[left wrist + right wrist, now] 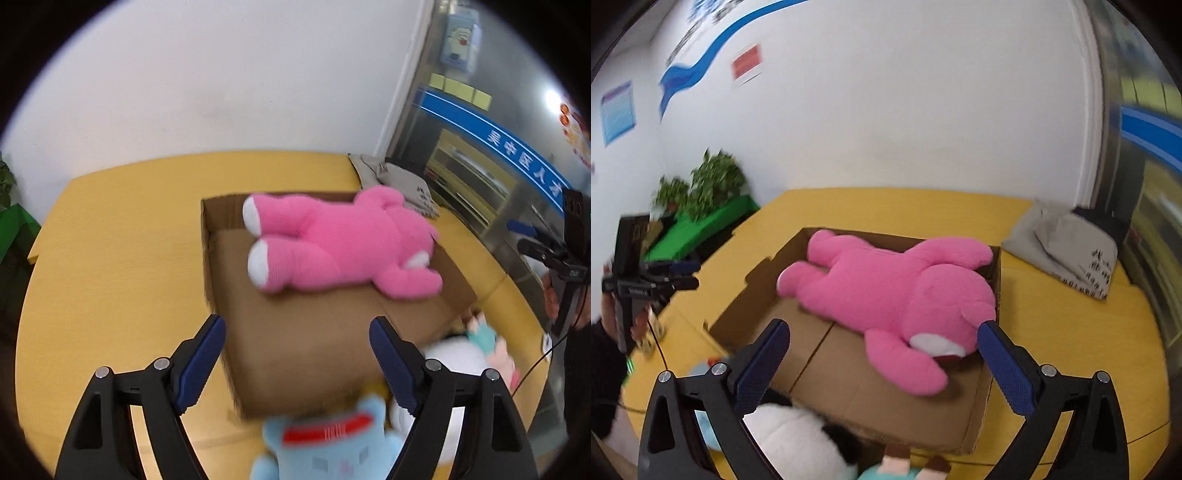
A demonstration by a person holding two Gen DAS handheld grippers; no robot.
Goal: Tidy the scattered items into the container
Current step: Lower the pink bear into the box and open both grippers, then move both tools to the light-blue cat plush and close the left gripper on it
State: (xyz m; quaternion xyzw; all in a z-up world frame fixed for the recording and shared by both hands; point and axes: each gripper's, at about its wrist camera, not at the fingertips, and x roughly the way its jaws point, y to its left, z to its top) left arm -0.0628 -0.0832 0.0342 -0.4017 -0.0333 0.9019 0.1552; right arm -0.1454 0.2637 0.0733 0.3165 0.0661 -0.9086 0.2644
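A shallow cardboard box (314,350) (849,387) sits on the yellow table. A big pink plush bear (343,243) (897,299) lies face down inside it. My left gripper (297,354) is open and empty above the box's near edge, over a light blue plush (332,450) that lies outside the box. My right gripper (882,365) is open and empty above the box's near side. A white and black plush (798,439) (454,358) and a small teal and pink doll (908,469) (491,339) lie on the table by the box.
The yellow table (118,258) (1052,350) stands against a white wall. A grey cloth bag (399,181) (1067,247) lies at the far right corner. Green plants (701,184) stand left of the table. The other gripper shows at each view's edge (554,251) (646,280).
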